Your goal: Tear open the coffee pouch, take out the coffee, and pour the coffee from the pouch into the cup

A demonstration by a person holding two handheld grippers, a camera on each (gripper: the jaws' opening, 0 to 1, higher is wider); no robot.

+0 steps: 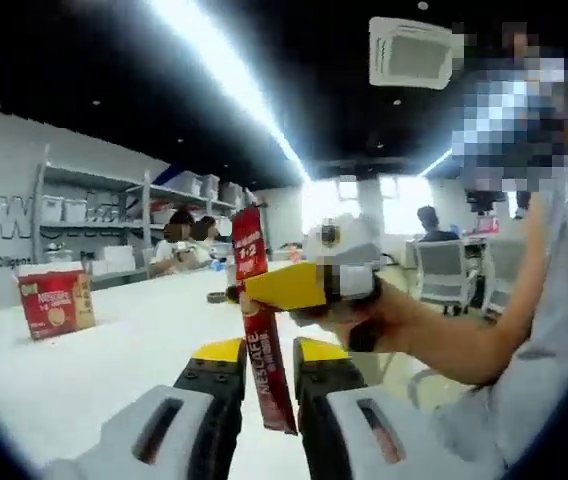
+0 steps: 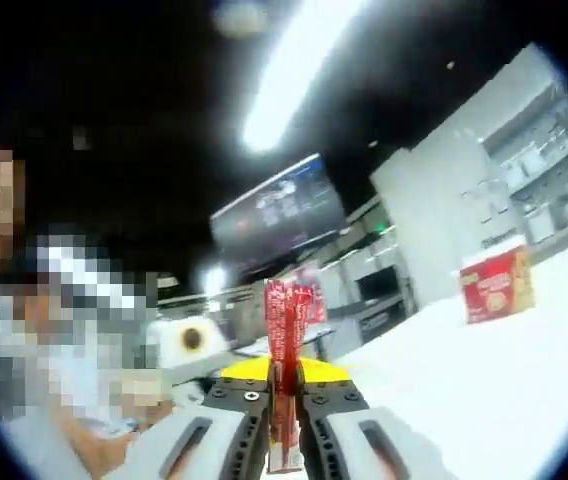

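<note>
A long red Nescafe coffee sachet [image 1: 264, 350] stands upright above the white table [image 1: 114, 370]. In the left gripper view my left gripper [image 1: 269, 352] is shut on its lower half, with the yellow-tipped jaws on either side. My right gripper [image 1: 266, 290] comes in from the right, held by a hand, and its yellow jaw is clamped across the sachet higher up. In the right gripper view the sachet [image 2: 286, 320] rises edge-on between the jaws of my right gripper [image 2: 284, 378], and its top edge is free.
A red Nescafe box [image 1: 54, 300] [image 2: 497, 285] stands on the table to the far left. Shelves with white bins [image 1: 114, 205] line the back wall. People sit at the table's far end [image 1: 179, 245], and office chairs [image 1: 444, 270] stand to the right.
</note>
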